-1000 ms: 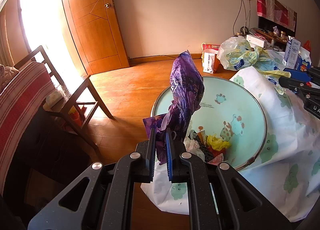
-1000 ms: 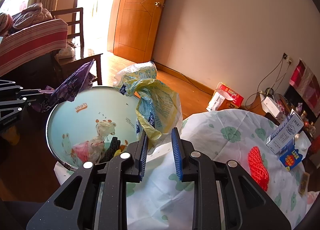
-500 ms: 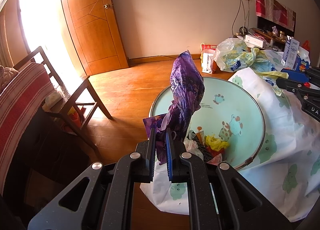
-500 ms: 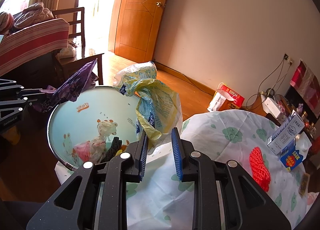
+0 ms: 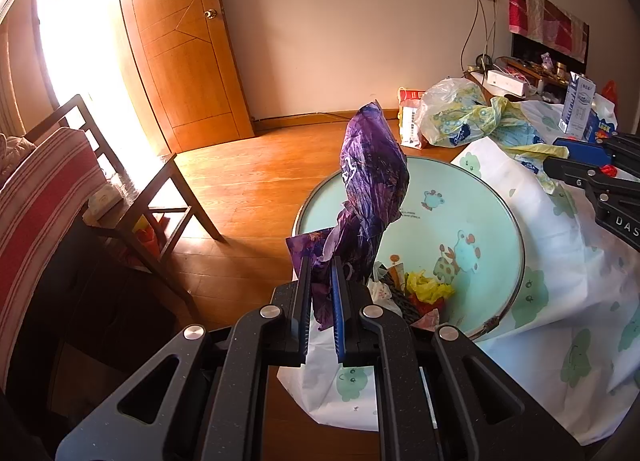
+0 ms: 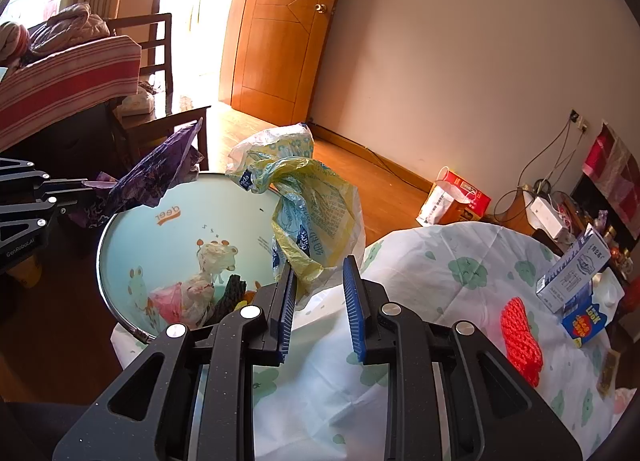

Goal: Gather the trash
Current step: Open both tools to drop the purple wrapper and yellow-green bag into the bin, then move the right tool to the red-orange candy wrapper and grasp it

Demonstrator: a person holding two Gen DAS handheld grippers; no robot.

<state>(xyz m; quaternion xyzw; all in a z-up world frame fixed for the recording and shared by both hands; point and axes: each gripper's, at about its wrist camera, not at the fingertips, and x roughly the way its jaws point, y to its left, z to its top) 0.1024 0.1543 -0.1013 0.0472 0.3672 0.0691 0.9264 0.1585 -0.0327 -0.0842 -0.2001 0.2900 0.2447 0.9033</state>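
My left gripper is shut on a crumpled purple wrapper and holds it upright over the near rim of a pale green cartoon-print bin. The bin holds several scraps of trash. My right gripper has its jaws apart; a yellow and white plastic bag hangs against its left finger, at the bin's right rim. I cannot tell whether the bag is gripped. The left gripper and the wrapper also show in the right wrist view.
A table under a white frog-print cloth carries a red knitted piece, a milk carton and a blue box. A wooden chair, a striped sofa and a red paper bag stand on the wood floor.
The bin and the plastic bag have shifted slightly left in the left wrist view. Both grippers keep their jaw positions.
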